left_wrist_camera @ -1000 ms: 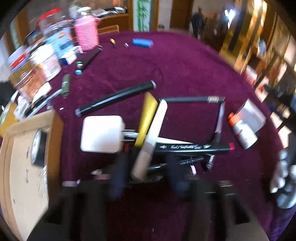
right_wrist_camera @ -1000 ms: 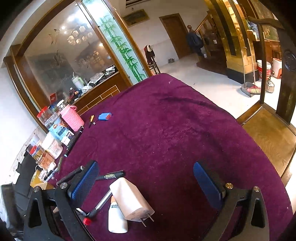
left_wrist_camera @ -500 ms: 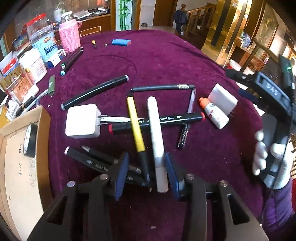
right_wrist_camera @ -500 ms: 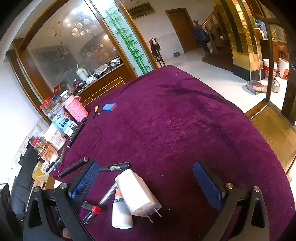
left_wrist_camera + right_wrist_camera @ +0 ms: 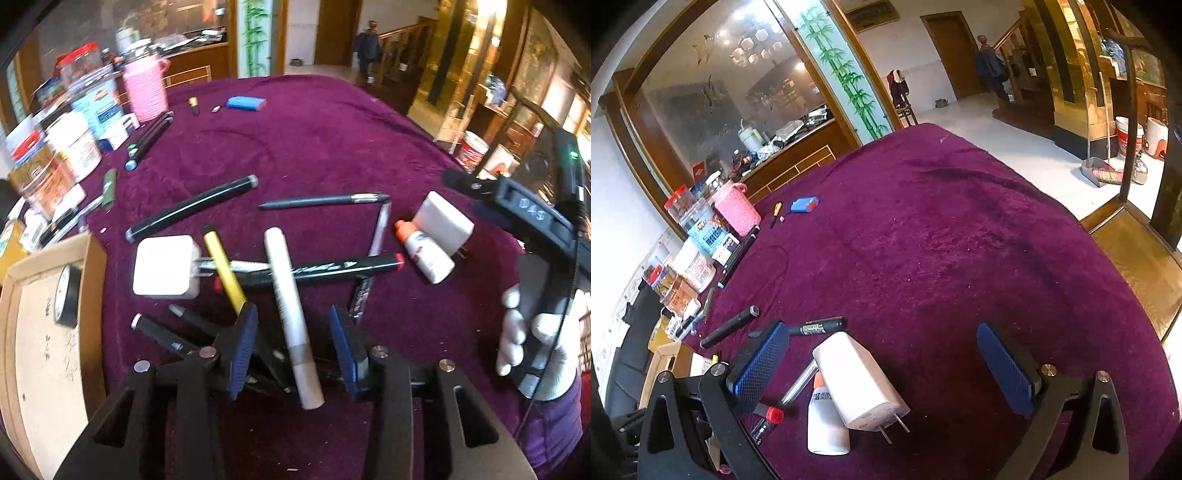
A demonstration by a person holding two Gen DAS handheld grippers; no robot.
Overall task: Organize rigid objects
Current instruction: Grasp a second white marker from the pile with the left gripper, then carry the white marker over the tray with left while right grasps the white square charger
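In the left wrist view my left gripper (image 5: 293, 341) is open, its blue pads either side of a white marker (image 5: 291, 314) without touching it. A yellow pen (image 5: 223, 267) runs by the left pad. Both lie over a black red-capped marker (image 5: 314, 271) in a heap of pens beside a white charger cube (image 5: 166, 266). My right gripper (image 5: 882, 373) is open and empty above a white plug adapter (image 5: 860, 380) and a small white bottle with an orange cap (image 5: 825, 421); both also show in the left wrist view, the adapter (image 5: 445, 221) and the bottle (image 5: 424, 251).
A cardboard box (image 5: 40, 354) with a tape roll (image 5: 66, 301) stands at the left. Jars, tins and a pink knitted holder (image 5: 144, 90) line the far left of the purple tablecloth (image 5: 942, 240). A blue case (image 5: 246, 102) and more markers lie farther off.
My left gripper has opened wider, letting go of the yellow pen and white marker, which now lie loose between its pads. The right gripper has drifted slightly over the adapter.
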